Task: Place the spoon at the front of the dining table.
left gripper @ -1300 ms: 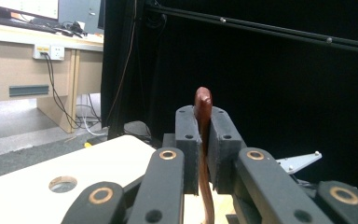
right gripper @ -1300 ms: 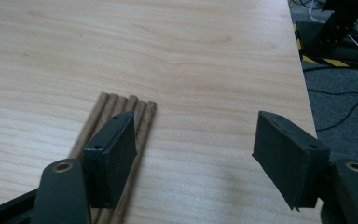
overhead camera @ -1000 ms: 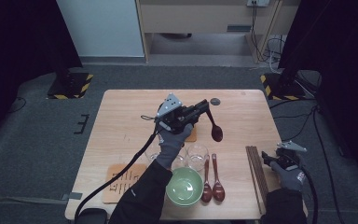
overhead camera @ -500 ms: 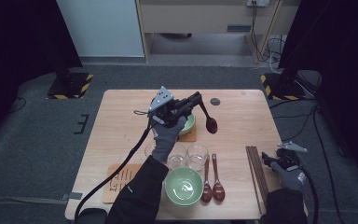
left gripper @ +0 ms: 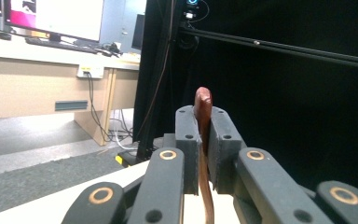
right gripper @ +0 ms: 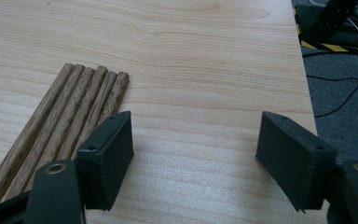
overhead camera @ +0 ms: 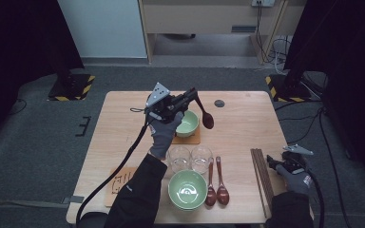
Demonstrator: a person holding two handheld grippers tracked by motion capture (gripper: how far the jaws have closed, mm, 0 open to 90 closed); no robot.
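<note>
the left gripper (overhead camera: 196, 97) clamps a brown spoon (overhead camera: 207, 118) by its handle, bowl hanging above the table (overhead camera: 247, 123) just right of the far green bowl (overhead camera: 189, 124). the step looks like placing it; next, lower and release. the right gripper (right gripper: 193, 154), jaws apart and empty, rests beside the chopsticks (right gripper: 60, 135).

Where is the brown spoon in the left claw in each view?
High view: the spoon hangs above the table, right of the far green bowl, its handle in the left claw.
Left gripper view: centre, its handle clamped between the pads.
Right gripper view: not in it.
Shared landmark: the table's light wood top, in all three views.
</note>
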